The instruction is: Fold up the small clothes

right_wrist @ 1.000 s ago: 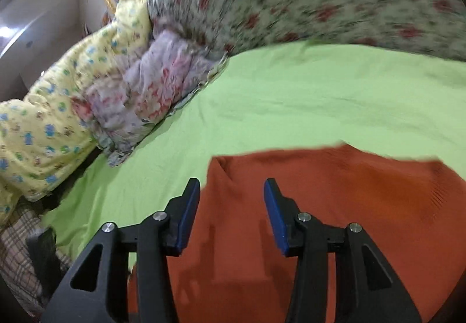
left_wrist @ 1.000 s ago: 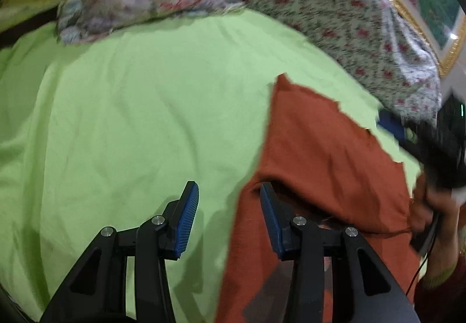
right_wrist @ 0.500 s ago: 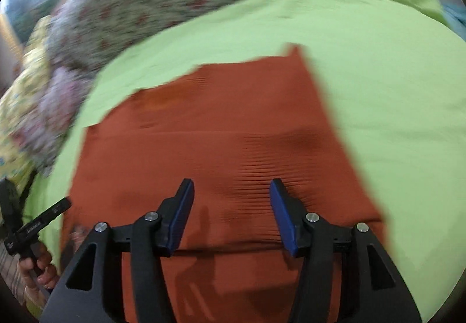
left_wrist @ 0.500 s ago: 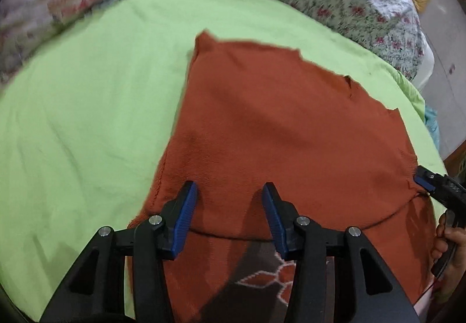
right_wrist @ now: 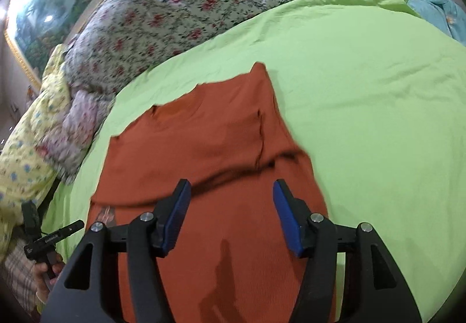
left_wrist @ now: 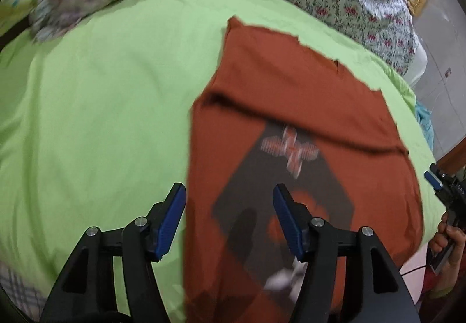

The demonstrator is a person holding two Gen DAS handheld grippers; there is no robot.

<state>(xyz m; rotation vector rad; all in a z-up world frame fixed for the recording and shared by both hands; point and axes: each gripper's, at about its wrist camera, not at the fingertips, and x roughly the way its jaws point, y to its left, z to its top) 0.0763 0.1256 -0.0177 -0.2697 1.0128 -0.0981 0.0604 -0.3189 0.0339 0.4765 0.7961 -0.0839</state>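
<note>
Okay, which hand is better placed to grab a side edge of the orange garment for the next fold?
Probably left: the left gripper straddles the orange garment side edge, jaws opening. The right gripper hovers mid-cloth.

Your sweater's (left_wrist: 291, 95) near hem runs off the frame's bottom; its chest motif (left_wrist: 291, 148) is blurred, unreadable.

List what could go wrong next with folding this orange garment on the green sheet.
1. Both the left gripper and right gripper are opening with nothing between their pads, so the orange garment lies free; its folded-over top layer may slip.
2. A low grab may pinch the green sheet along with it.
3. The floral bedding crowds the far edge.
</note>
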